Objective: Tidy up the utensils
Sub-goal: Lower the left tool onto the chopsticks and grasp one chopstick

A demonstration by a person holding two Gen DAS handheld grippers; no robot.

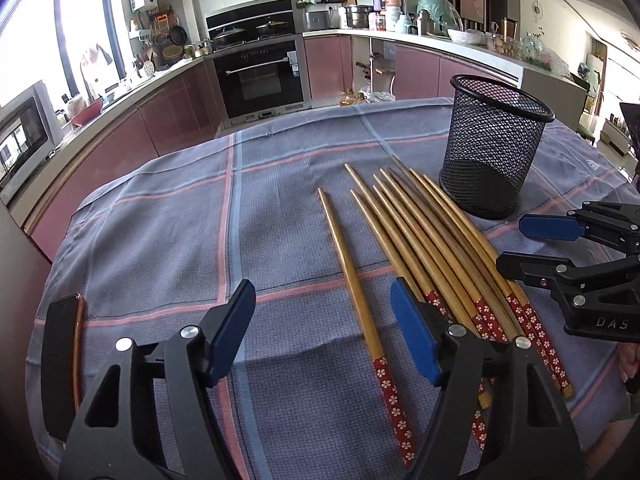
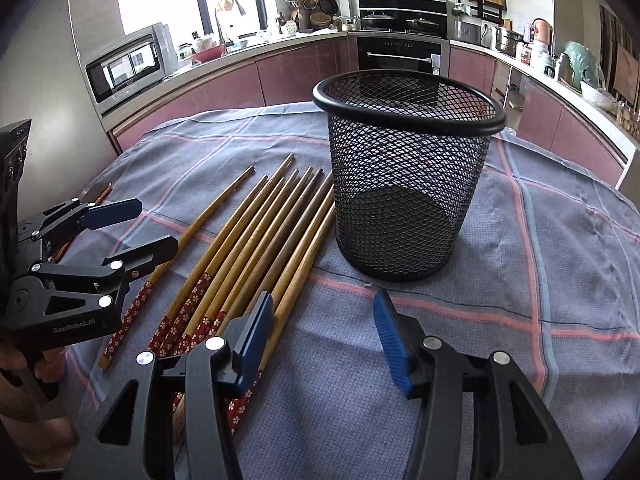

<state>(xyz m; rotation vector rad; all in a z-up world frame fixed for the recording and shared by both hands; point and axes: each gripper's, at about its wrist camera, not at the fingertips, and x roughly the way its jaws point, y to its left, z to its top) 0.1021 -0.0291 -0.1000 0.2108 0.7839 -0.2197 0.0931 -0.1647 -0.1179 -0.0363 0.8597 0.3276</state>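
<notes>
On the checked blue cloth (image 1: 280, 184) that covers the table lie about nine wooden chopsticks (image 1: 416, 236) with red flowered handles, and a black mesh cup (image 2: 404, 176) stands upright just to the right of them. Most of the chopsticks are pressed side by side in a loose fan, their thin tips pointing to the far side and toward the cup; one chopstick (image 1: 356, 284) lies a little apart on the left. The cup looks empty, so I judge that the sorting has not begun yet.

The left gripper (image 1: 324, 332) hovers over the near part of the cloth with its blue pads wide apart and nothing between them; the single chopstick passes just below this gap, which makes it probably the easiest first piece to take. The right gripper (image 2: 324, 340) is also spread wide and holds nothing, and it hangs near the cup, beside the handle ends of the bundle.

A phone (image 1: 60, 364) (dark, with an orange edge) lies at the near left edge of the cloth, well apart from the chopsticks.

Because the handles are close together, picking only one may disturb its neighbours.
</notes>
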